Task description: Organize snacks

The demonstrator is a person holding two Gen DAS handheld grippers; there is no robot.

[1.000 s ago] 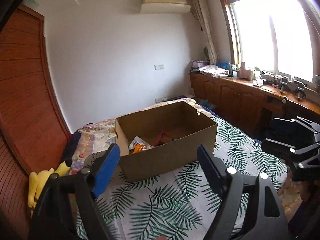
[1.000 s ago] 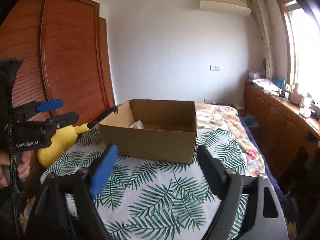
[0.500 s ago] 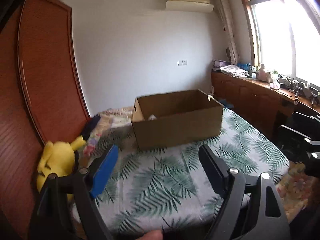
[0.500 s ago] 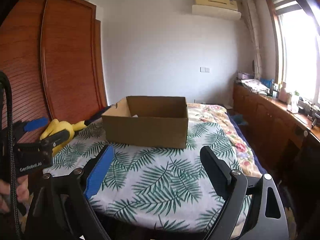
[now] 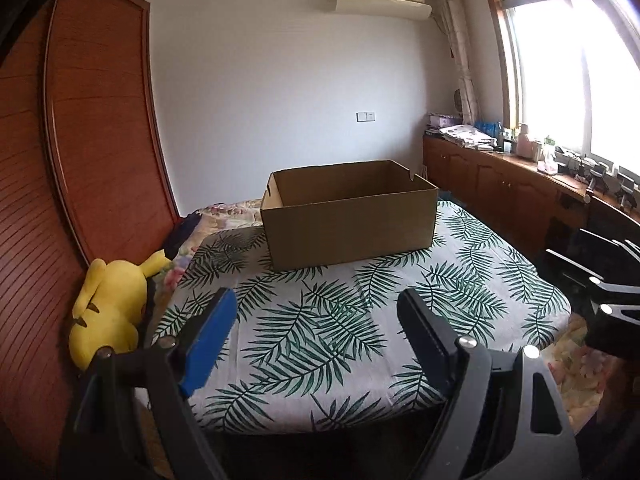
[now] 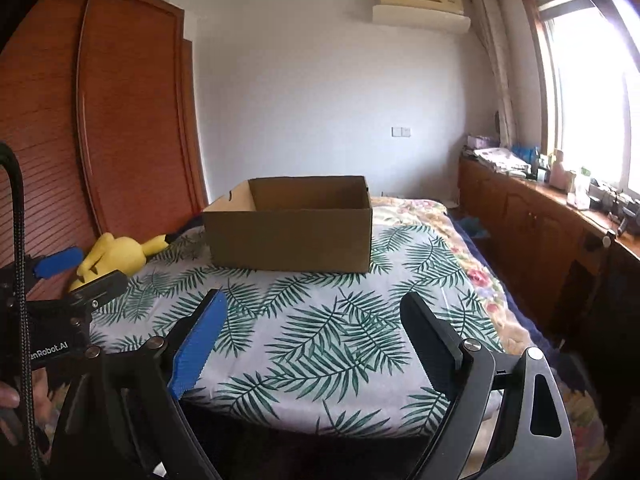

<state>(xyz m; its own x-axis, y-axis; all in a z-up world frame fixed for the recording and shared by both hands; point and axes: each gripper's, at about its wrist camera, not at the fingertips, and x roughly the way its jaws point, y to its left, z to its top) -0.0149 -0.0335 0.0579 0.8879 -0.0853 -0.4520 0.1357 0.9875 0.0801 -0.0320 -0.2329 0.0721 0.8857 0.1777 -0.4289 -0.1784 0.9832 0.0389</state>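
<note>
Left gripper (image 5: 316,312) and right gripper (image 6: 312,314) jaws stood open, empty, near the cardboard box (image 5: 350,220) on the bed (image 5: 500,280)

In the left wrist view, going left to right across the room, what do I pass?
Wooden wardrobe → yellow plush toy → cardboard box → wooden cabinets → window.

right tool (image 6: 312,312) jaws wide, empty | cardboard box (image 6: 288,236) on leaf-print bedspread (image 6: 320,340) | yellow plush (image 6: 116,254) left
</note>
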